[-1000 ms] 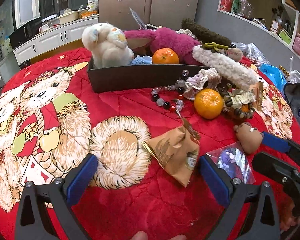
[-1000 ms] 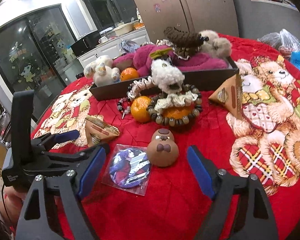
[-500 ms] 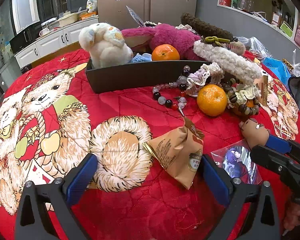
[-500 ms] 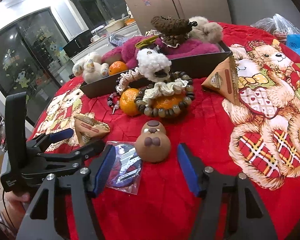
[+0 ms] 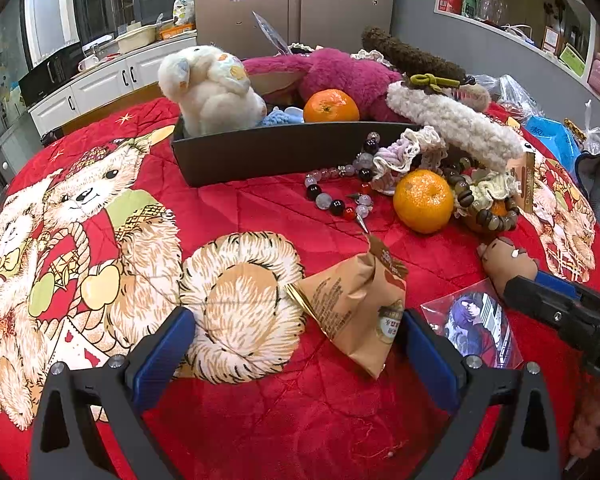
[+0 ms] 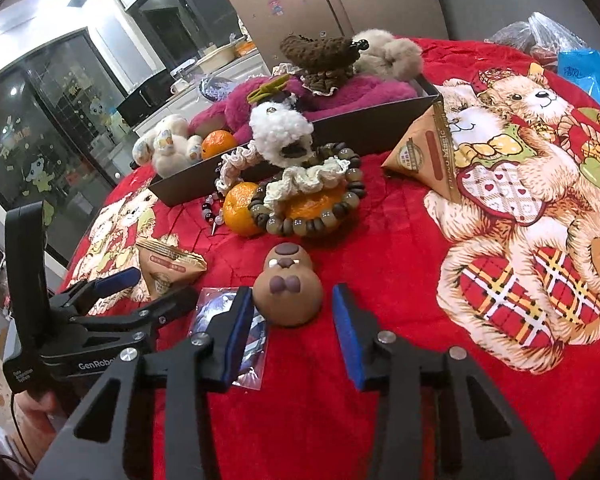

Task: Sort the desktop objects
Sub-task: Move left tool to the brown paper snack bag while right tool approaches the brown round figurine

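Right claw (image 6: 292,334) closing around brown figurine (image 6: 290,292), pads seemingly not touching, left claw (image 5: 296,344) released, badge (image 6: 232,320) half hidden.

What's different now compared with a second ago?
The right gripper has been closing its jaws around the brown figurine; a gap remains on the right, so it is not clamped yet. The left gripper, open beside the paper pouch, the tangerines and the tray kept their places.
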The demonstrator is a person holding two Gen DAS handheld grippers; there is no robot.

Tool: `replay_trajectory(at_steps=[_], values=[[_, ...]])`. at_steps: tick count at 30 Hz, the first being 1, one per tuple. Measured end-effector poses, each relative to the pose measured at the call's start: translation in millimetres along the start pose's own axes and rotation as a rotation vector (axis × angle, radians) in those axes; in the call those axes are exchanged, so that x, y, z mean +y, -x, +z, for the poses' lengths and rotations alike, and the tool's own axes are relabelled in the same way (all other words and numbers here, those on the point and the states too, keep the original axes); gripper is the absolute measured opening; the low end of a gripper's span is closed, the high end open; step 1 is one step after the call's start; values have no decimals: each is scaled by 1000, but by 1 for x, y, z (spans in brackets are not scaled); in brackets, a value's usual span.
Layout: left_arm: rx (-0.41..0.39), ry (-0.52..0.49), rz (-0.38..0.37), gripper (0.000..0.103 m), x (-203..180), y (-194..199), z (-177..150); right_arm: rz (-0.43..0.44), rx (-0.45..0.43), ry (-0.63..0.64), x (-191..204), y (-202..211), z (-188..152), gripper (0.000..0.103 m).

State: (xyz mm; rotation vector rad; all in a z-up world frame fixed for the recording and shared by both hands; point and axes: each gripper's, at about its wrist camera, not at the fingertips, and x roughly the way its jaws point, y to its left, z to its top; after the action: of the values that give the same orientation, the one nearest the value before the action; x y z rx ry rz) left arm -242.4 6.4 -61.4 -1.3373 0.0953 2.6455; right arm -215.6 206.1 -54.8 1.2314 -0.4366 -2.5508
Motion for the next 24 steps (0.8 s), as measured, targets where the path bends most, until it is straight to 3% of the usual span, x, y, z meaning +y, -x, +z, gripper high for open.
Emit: replay_trajectory(at_steps=[16, 21, 24], values=[[-8, 1, 5, 100, 2, 2, -1, 9, 1, -5, 1, 1, -1, 42], [-45, 4, 2, 69, 3, 9, -4, 17, 0, -11, 1, 1, -2, 42], [-51, 6, -4, 63, 4, 10, -4, 18, 0, -11, 1, 1, -2, 42]])
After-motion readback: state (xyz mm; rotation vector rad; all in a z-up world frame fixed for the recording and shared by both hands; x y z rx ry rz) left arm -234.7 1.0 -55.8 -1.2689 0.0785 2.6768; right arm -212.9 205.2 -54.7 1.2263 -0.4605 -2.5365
